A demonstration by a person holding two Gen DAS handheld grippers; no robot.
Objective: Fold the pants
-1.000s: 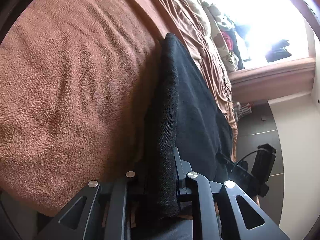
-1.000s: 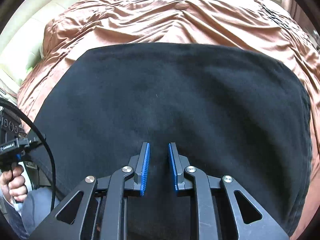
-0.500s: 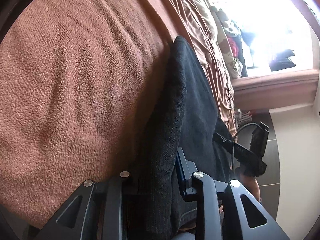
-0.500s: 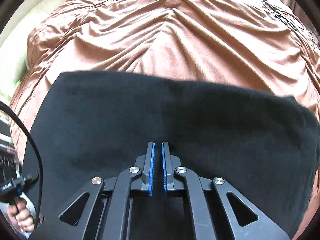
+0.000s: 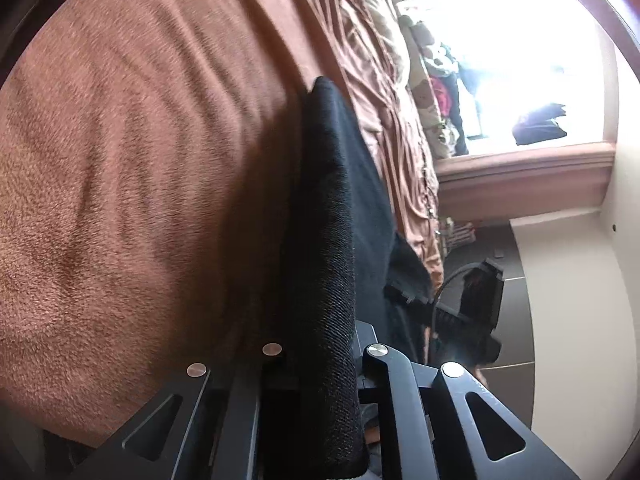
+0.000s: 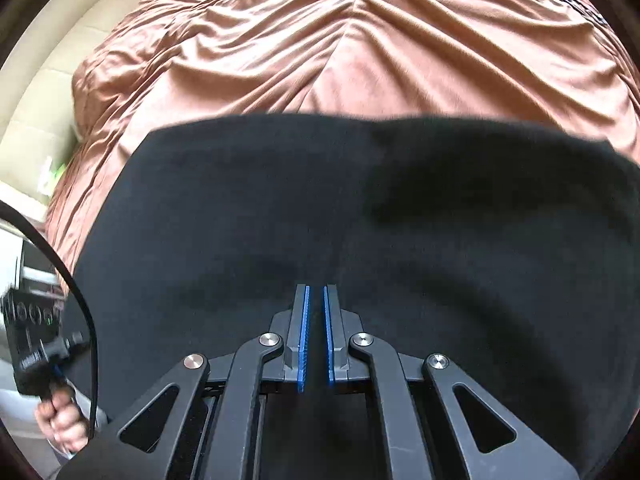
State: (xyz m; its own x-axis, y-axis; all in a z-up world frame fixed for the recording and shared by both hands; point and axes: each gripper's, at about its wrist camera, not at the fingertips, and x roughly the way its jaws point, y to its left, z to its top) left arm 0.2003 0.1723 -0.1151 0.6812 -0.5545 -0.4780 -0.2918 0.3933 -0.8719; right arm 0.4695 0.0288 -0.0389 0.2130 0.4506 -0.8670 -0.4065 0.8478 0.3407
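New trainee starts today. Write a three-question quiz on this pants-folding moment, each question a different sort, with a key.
1. True or false: the left gripper has black fabric between its fingers.
2. Multiple choice: the black pants lie on (A) a wooden table, (B) a brown bedspread, (C) a tiled floor.
3. Fill in: the pads of the right gripper are coloured ____.

Key
1. True: a thick fold of the pants runs between the fingers.
2. B.
3. Blue: the two pads stand nearly together, a narrow gap between them, over the cloth.

R tongs (image 6: 315, 336) nearly closed on black pants (image 6: 360, 216), over rumpled pink-brown bedspread (image 6: 340, 48).
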